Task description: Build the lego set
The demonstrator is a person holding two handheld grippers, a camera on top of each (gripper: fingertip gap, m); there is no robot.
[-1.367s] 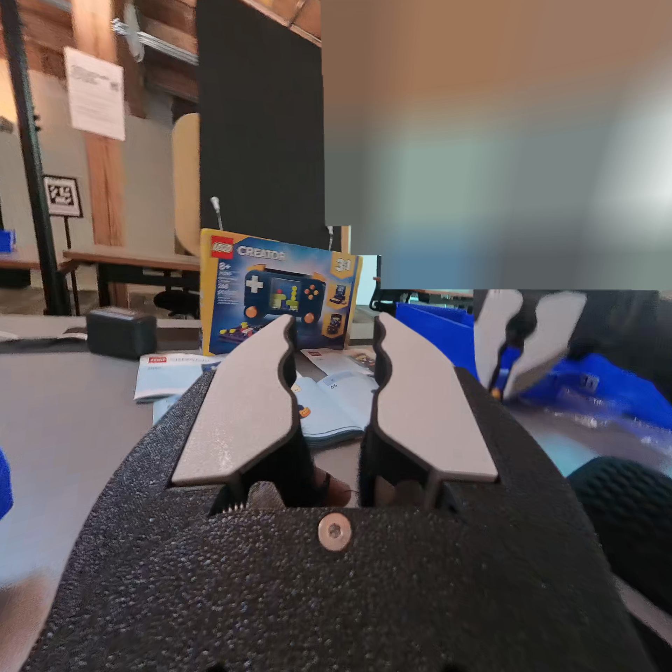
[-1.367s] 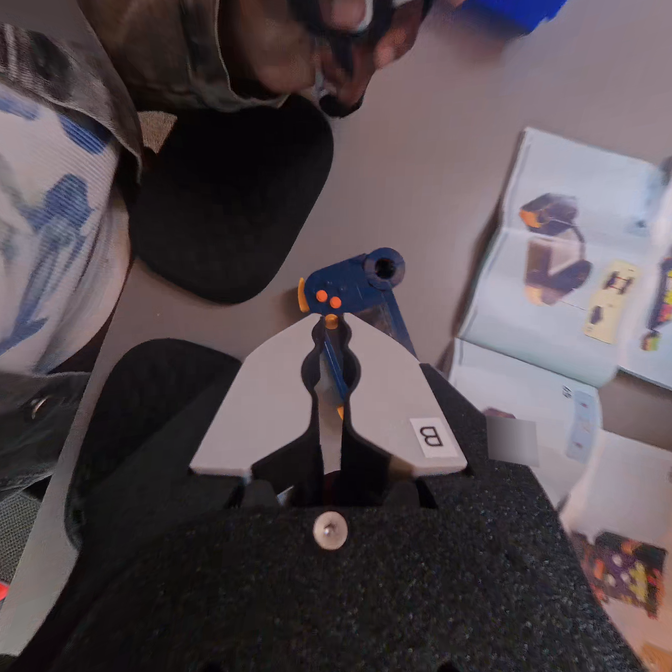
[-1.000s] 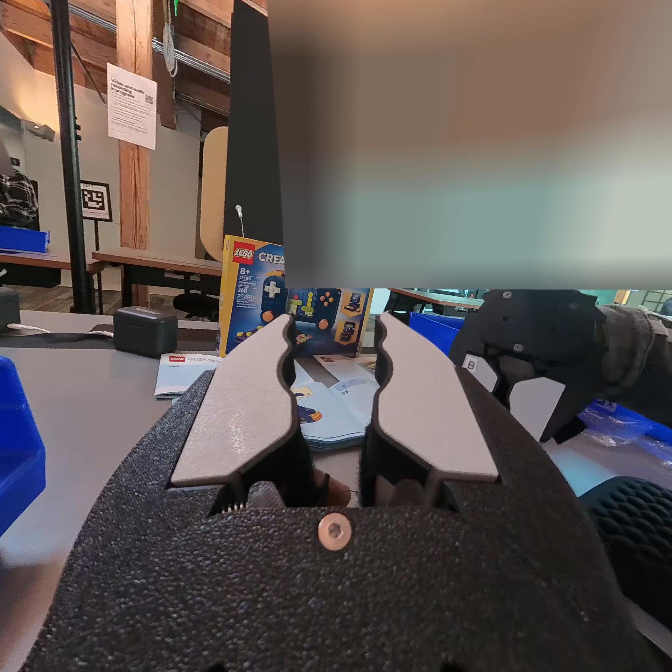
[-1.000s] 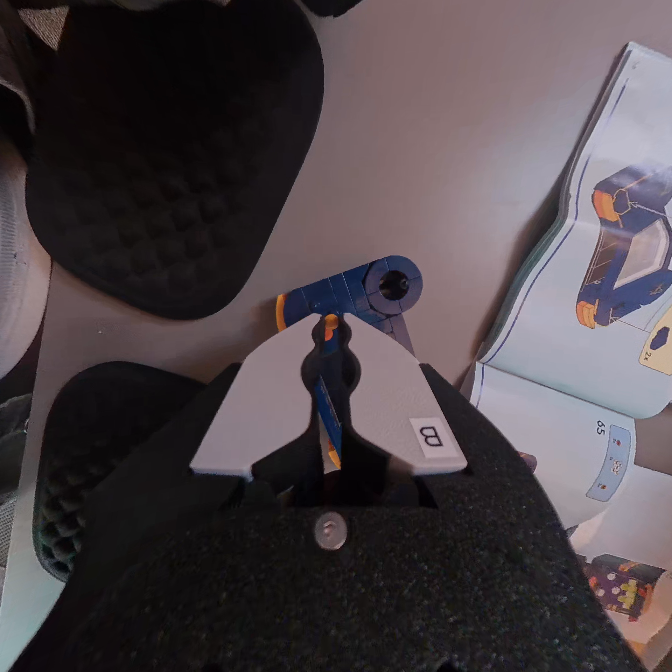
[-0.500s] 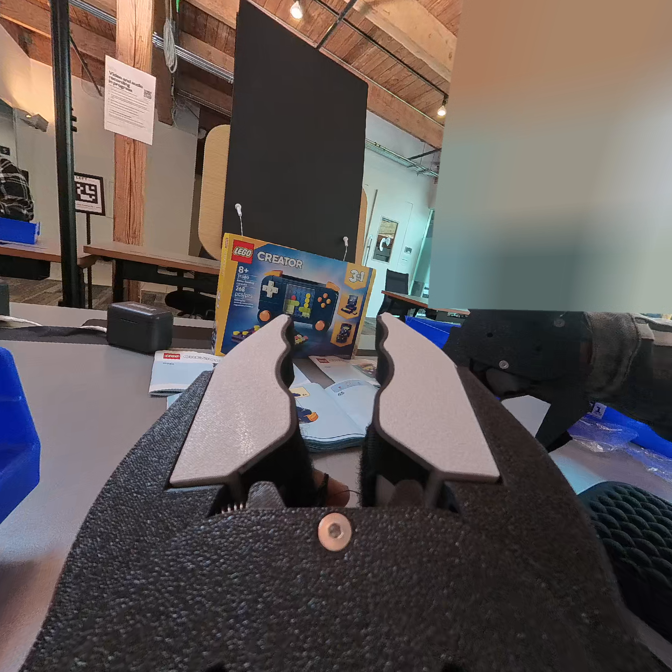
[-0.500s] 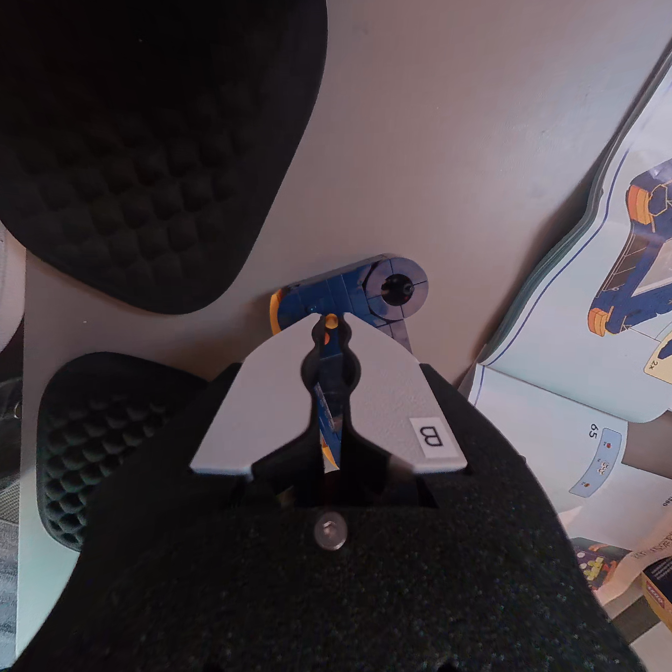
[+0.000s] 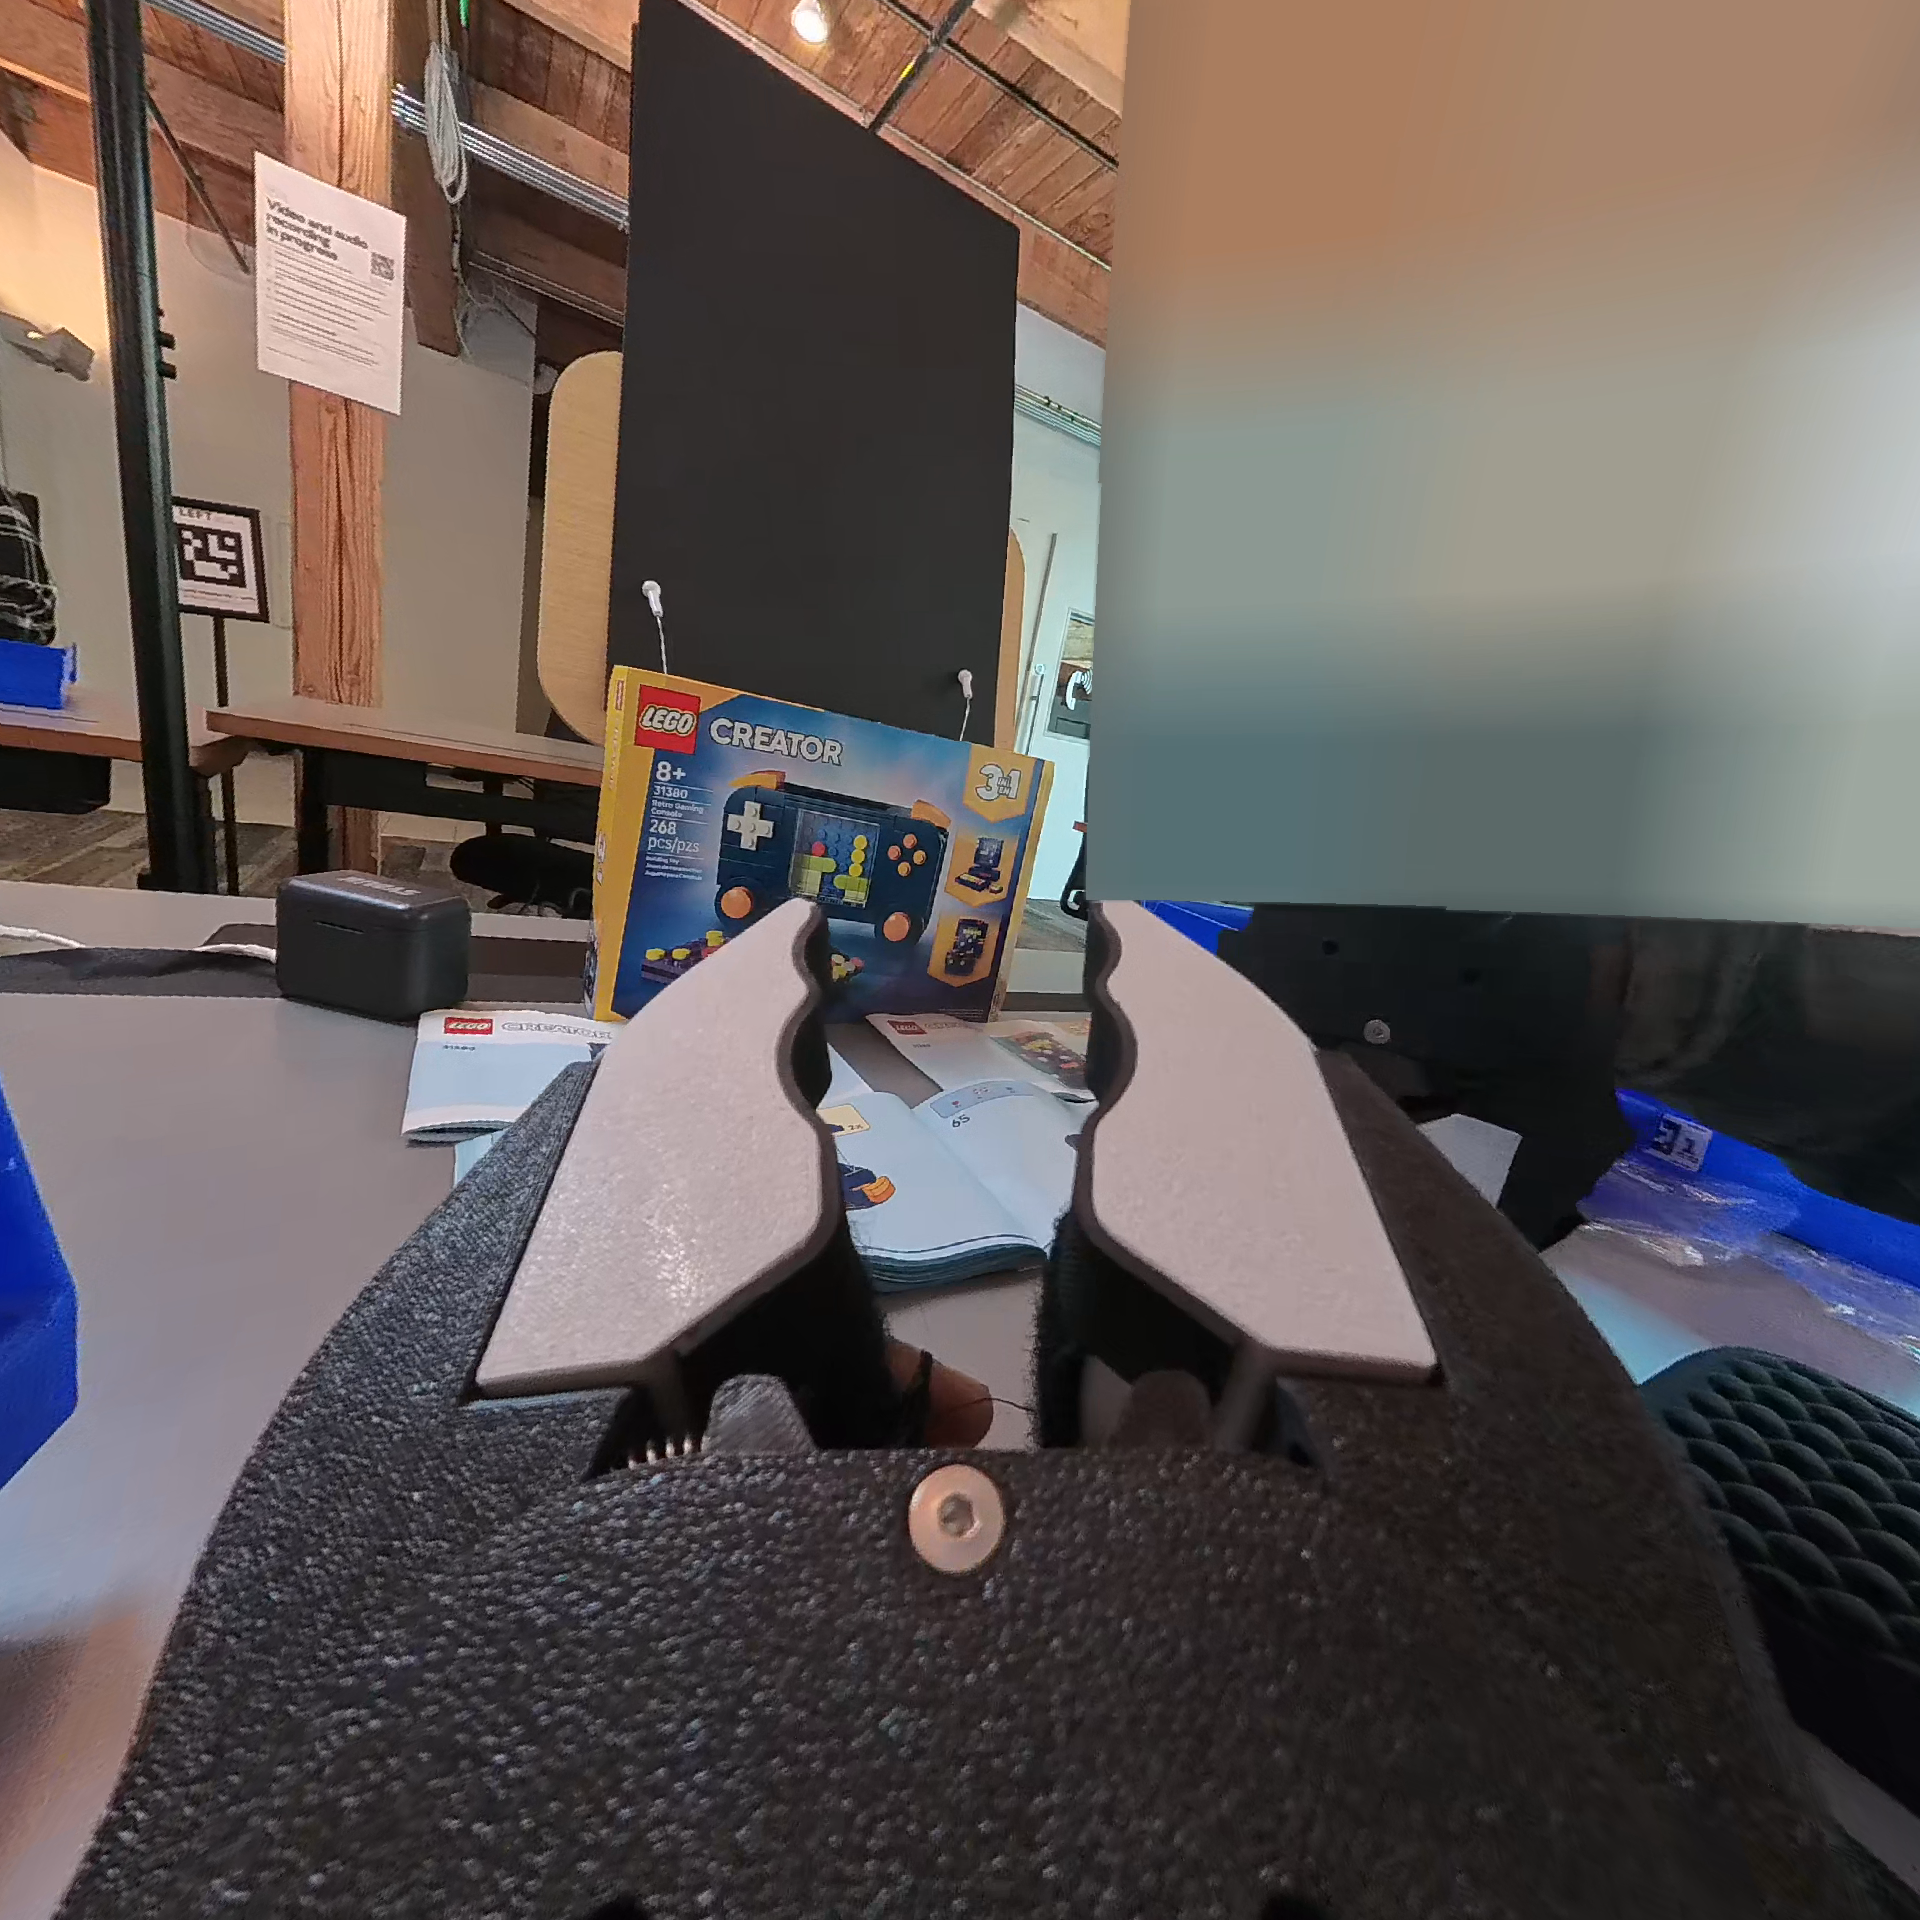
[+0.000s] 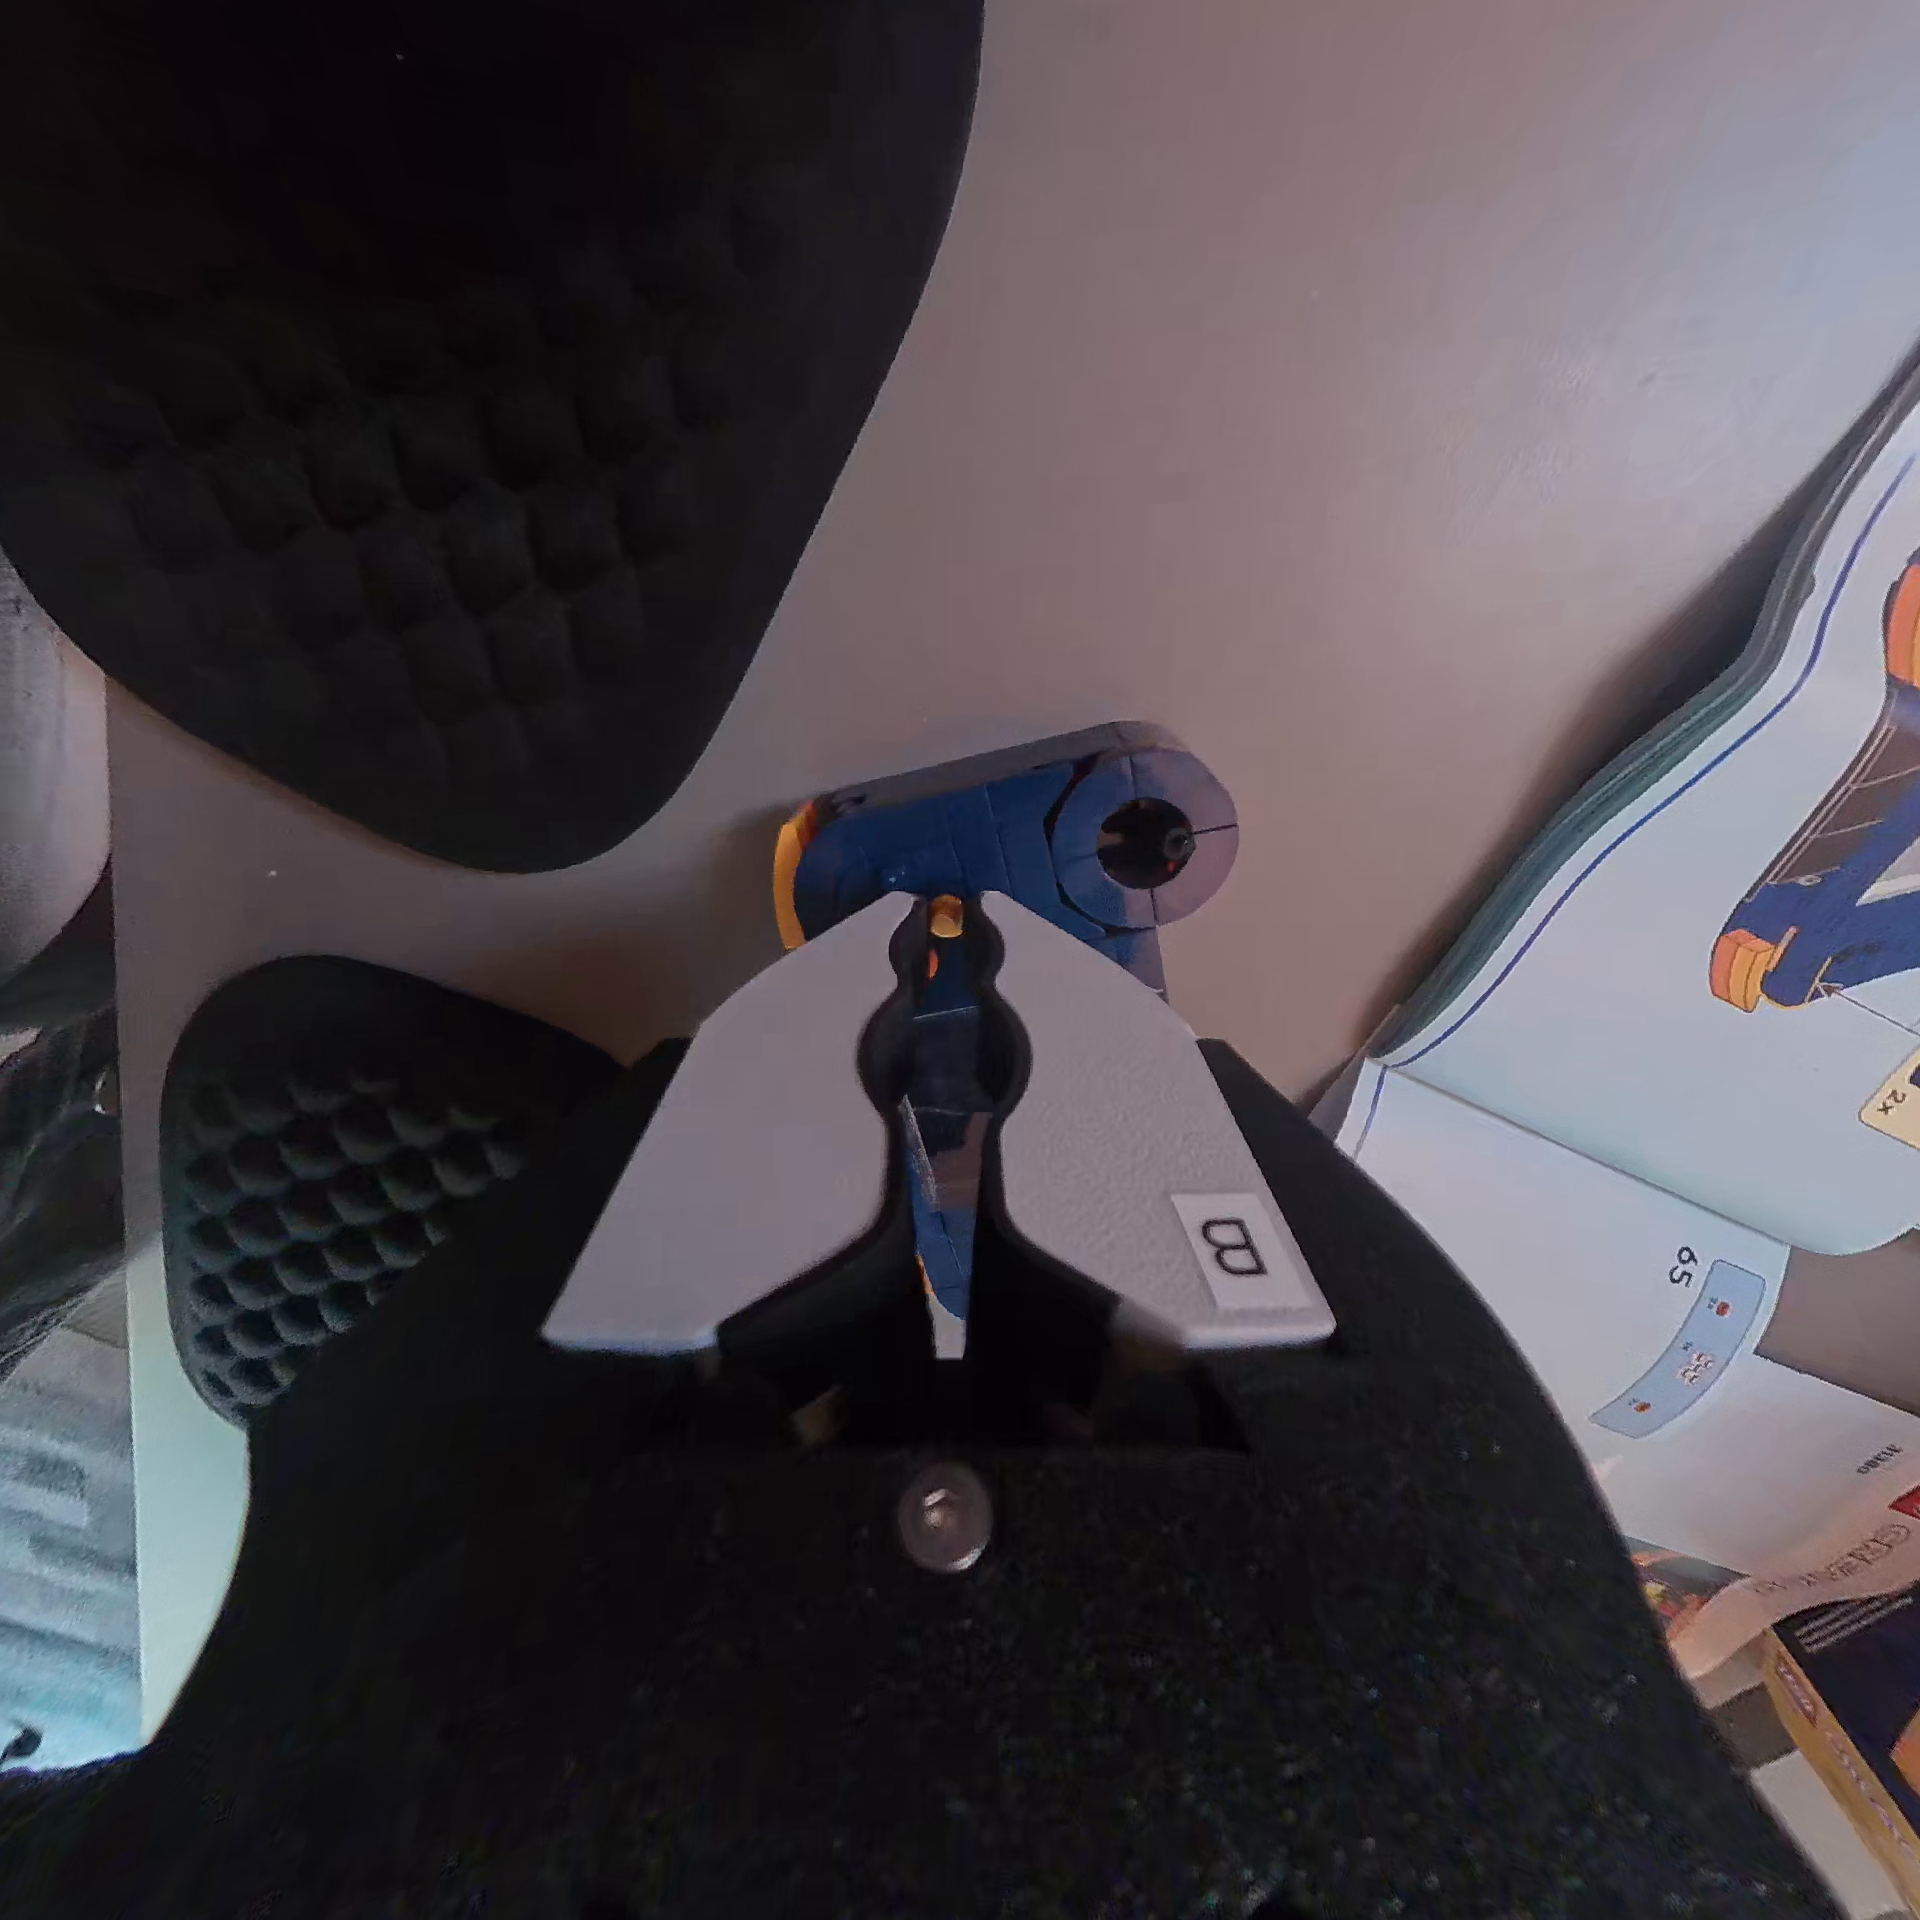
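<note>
My right gripper (image 8: 943, 906) is shut on a dark blue lego model (image 8: 997, 831) with orange trim and a round socket end, held close to the grey table (image 8: 1299, 416), pointing down at it. My left gripper (image 7: 951, 940) is open and empty, held low over the table, pointing at the lego box (image 7: 821, 852). An open instruction booklet (image 7: 966, 1174) lies beyond the left gripper and shows in the right wrist view (image 8: 1714, 1039) at the right. The right gripper's black body (image 7: 1455, 997) shows at the right of the left wrist view.
Two black padded rests (image 8: 416, 364) (image 8: 343, 1143) lie at the table's near edge. A small black box (image 7: 369, 940) and a closed booklet (image 7: 488, 1070) lie at the back left. Blue bins (image 7: 31, 1299) (image 7: 1766, 1174) and clear plastic bags (image 7: 1745, 1236) flank the work area. Tip to tip, the grippers are about 15 centimetres apart.
My right gripper has lowered the blue model toward the table, and a person's head has left its view. My left gripper stays open and has turned slightly.
</note>
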